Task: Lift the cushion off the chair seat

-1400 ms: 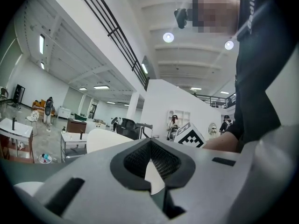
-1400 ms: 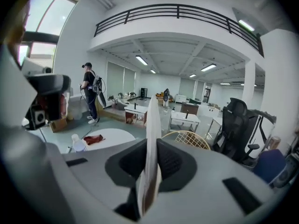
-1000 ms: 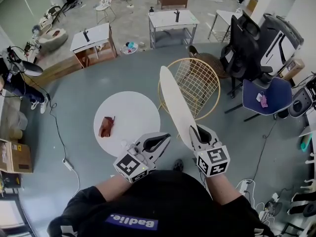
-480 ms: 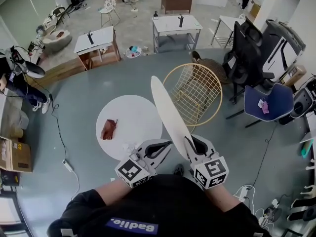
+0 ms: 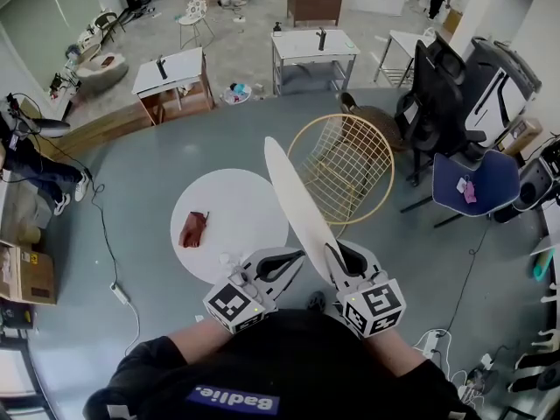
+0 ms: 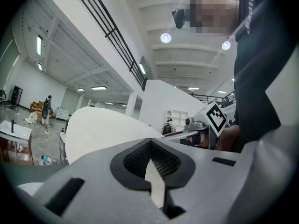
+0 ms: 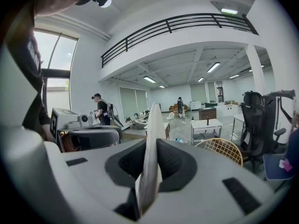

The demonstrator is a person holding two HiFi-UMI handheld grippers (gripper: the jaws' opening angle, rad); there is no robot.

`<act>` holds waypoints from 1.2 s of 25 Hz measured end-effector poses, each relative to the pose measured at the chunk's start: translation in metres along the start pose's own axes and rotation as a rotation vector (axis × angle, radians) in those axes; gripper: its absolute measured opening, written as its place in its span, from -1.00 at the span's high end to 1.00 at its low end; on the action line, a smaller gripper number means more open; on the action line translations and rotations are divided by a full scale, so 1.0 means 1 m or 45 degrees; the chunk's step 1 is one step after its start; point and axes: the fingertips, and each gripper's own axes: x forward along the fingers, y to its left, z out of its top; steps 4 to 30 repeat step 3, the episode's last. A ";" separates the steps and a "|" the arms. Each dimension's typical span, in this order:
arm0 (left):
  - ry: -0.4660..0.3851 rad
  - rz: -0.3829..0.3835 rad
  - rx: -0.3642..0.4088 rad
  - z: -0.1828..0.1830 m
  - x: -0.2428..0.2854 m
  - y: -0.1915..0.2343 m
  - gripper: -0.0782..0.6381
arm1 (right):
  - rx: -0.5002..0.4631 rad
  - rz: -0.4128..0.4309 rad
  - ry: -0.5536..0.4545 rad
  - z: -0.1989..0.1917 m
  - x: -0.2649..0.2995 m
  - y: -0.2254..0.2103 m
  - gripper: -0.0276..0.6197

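The white round cushion [image 5: 296, 201] stands on edge in the air, clear of the gold wire chair [image 5: 354, 160], which is bare to its right. My right gripper [image 5: 336, 257] is shut on the cushion's near rim. In the right gripper view the cushion [image 7: 150, 162] runs thin and upright between the black pads. My left gripper [image 5: 294, 257] sits just left of that rim with its jaws shut and nothing between them. The cushion's broad white face [image 6: 100, 132] fills the left gripper view beyond the gripper [image 6: 152, 168].
A round white table [image 5: 241, 201] with a brown object [image 5: 192, 229] on it stands left of the cushion. A black office chair [image 5: 435, 86] and a blue chair [image 5: 479, 179] are at the right. Cables trail on the grey floor [image 5: 105, 252] at the left.
The cushion and my right gripper have shifted a little left, away from the wire chair. My left gripper has stayed where it was.
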 end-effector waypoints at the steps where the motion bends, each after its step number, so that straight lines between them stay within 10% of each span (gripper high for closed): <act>1: -0.001 0.000 0.007 -0.001 -0.001 0.001 0.78 | 0.000 0.002 -0.001 0.001 0.000 0.001 0.73; 30: -0.002 0.001 0.020 -0.002 -0.004 0.002 0.78 | -0.002 0.006 -0.002 0.002 0.000 0.004 0.73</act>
